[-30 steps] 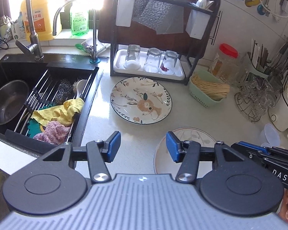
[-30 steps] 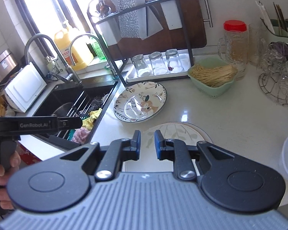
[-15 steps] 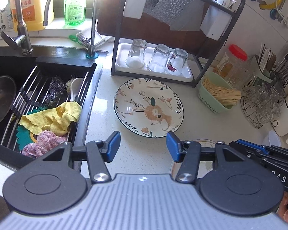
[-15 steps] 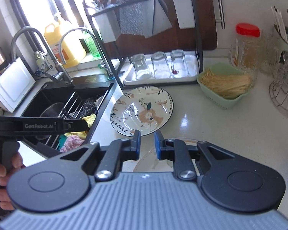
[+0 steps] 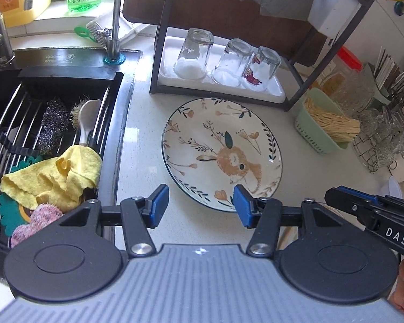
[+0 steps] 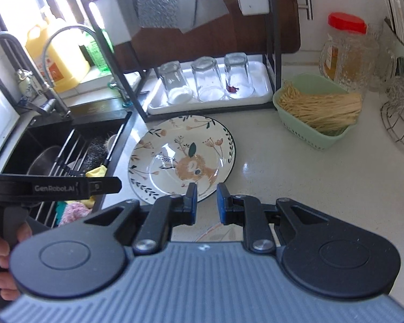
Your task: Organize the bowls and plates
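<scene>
A floral plate with a deer picture [image 5: 223, 153] lies flat on the white counter in front of the dish rack; it also shows in the right wrist view [image 6: 181, 158]. My left gripper [image 5: 200, 206] is open and empty, hovering over the plate's near edge. My right gripper [image 6: 205, 203] has its jaws narrowly apart and holds nothing, just short of the plate's near edge. A second pale plate [image 6: 218, 232] lies under the right gripper, mostly hidden; a sliver of it shows in the left wrist view [image 5: 289, 235].
A black dish rack [image 5: 229, 40] holds three upturned glasses [image 5: 226, 62] on a white tray. The sink [image 5: 48, 134] at left holds a yellow cloth and brushes. A green basket of sticks [image 6: 316, 110], a red-lidded jar [image 6: 344, 51] and a wire glass holder stand at right.
Both grippers have moved forward toward the deer plate, which now looks larger and closer. The pale plate has slipped beneath them. The jaw gaps look unchanged.
</scene>
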The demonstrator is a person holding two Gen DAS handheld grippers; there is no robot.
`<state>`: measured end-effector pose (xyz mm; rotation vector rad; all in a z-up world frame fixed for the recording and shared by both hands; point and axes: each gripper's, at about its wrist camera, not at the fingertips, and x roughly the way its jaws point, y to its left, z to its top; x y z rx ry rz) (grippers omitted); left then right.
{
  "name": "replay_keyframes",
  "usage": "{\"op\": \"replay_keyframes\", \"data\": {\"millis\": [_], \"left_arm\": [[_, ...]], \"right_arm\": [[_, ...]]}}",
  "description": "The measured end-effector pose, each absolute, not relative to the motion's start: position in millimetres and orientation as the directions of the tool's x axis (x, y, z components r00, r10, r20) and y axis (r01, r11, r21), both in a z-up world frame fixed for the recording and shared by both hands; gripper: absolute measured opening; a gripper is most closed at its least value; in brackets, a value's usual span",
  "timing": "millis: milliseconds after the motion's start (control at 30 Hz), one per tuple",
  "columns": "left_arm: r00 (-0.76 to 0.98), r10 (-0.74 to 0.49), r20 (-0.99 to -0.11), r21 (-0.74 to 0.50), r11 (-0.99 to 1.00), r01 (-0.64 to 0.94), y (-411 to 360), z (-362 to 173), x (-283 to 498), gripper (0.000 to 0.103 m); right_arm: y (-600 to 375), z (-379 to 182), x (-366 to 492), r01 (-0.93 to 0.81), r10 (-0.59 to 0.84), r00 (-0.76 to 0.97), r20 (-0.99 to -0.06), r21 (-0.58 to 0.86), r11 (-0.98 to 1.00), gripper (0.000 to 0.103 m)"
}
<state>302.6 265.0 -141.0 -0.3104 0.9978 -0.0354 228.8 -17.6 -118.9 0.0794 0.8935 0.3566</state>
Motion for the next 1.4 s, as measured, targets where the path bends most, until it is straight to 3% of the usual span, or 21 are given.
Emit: {"op": "replay_keyframes", "data": {"millis": [167, 233, 267, 300, 633, 700, 933, 1000, 1100, 1400], "left_arm": [[0.534, -0.184, -0.826, -0.289, 0.950, -0.119, 279.5, -156.6, 326.1, 0.059], [0.528, -0.191, -0.828, -0.290, 0.950, -0.111, 283.8, -161.4, 335.9, 0.059], [0.524, -0.194, -0.829, -0.289, 0.951, -0.106, 285.3, -163.6, 340.0, 0.059], [0.521, -0.198, -0.830, -0.290, 0.952, -0.100, 287.1, -166.1, 345.2, 0.059], [0.478, -0.255, -0.840, -0.324, 0.944, -0.066, 293.6, -191.1, 388.3, 0.058], [0.472, -0.267, -0.841, -0.333, 0.941, -0.063, 296.8, -196.0, 396.3, 0.057], [0.456, -0.295, -0.839, -0.342, 0.940, -0.020, 304.7, -206.8, 418.3, 0.037], [0.448, -0.301, -0.842, -0.344, 0.939, -0.016, 306.8, -210.5, 422.6, 0.027], [0.439, -0.323, -0.838, -0.367, 0.930, -0.015, 309.2, -215.2, 426.6, 0.019], [0.433, -0.347, -0.832, -0.382, 0.924, 0.006, 308.0, -221.3, 435.7, 0.018]], "right_arm": [[-12.5, -128.3, 249.5, -0.226, 0.332, 0.572, -0.750, 0.245, 0.943, 0.021], [-12.1, -132.7, 259.0, -0.198, 0.326, 0.571, -0.753, 0.260, 0.945, 0.032], [-12.6, -134.4, 262.9, -0.185, 0.326, 0.576, -0.750, 0.269, 0.945, 0.047], [-13.1, -136.1, 267.2, -0.173, 0.324, 0.582, -0.746, 0.276, 0.945, 0.053], [-17.0, -167.8, 309.7, -0.039, 0.312, 0.522, -0.794, 0.343, 0.938, 0.051], [-14.9, -174.5, 317.9, -0.029, 0.312, 0.507, -0.803, 0.346, 0.938, 0.045], [-8.9, -196.1, 338.8, 0.019, 0.283, 0.467, -0.838, 0.329, 0.944, 0.030], [-8.1, -202.6, 342.8, 0.039, 0.284, 0.445, -0.849, 0.335, 0.941, 0.024], [-3.9, -206.7, 346.2, 0.033, 0.269, 0.426, -0.864, 0.312, 0.949, 0.023], [-7.6, -211.9, 348.0, 0.054, 0.295, 0.418, -0.859, 0.348, 0.936, 0.023]]}}
